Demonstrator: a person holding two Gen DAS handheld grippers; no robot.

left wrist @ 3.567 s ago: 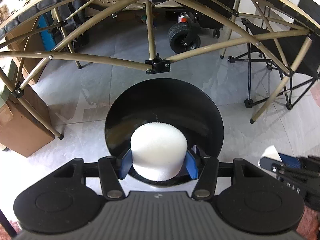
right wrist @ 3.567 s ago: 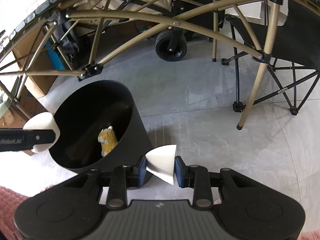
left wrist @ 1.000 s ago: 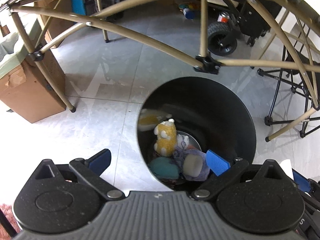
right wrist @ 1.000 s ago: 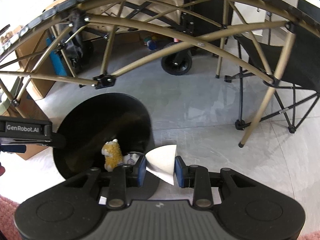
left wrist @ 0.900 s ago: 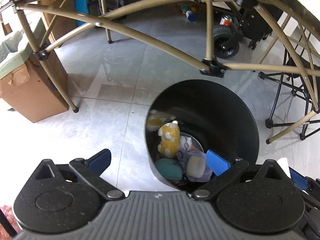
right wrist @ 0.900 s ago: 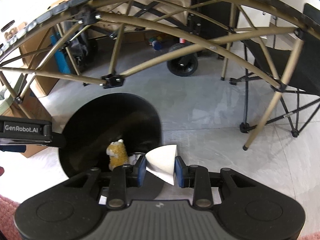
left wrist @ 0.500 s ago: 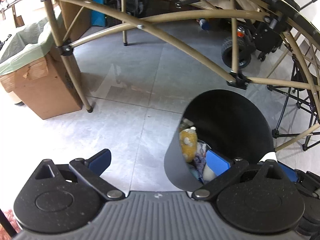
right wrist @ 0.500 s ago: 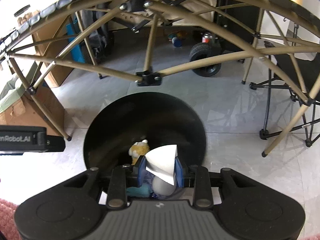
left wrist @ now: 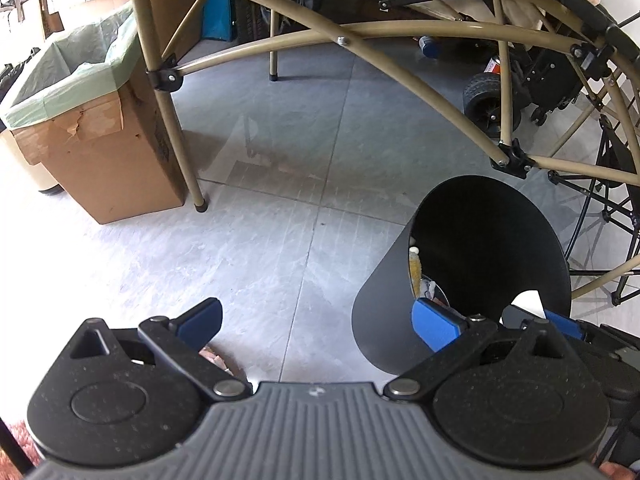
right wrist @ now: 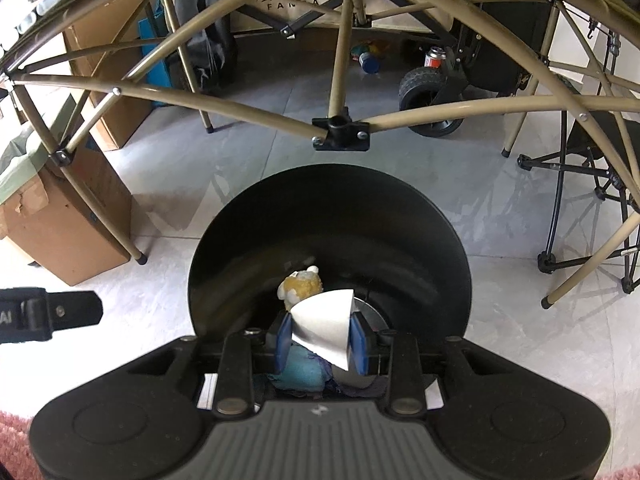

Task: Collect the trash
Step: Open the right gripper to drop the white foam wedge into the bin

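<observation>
White paper scrap (right wrist: 325, 326) pinched flat between the blue pads of the right claw (right wrist: 320, 338), hanging directly over the mouth of the black bin (right wrist: 400, 216). Straight down from that claw: a yellow plush toy (right wrist: 300, 286), a teal lump (right wrist: 298, 368) and other trash at the bin's bottom. Scrap fan-shaped, its broad curved edge toward the right pad, its point angled toward the left pad. Release likely next, needing only a parting of the pads, since dark wall rings the scrap on all visible sides with generous room to the rim. Left claw (left wrist: 316, 324) spread wide and holding nothing, off to the bin's left over bare grey floor (left wrist: 256, 208), so the right hand far better placed. Tan frame tubing (right wrist: 340, 68) crossing above and beyond the bin, a limit on any lift forward; cardboard box (left wrist: 100, 152) well apart at far left.
</observation>
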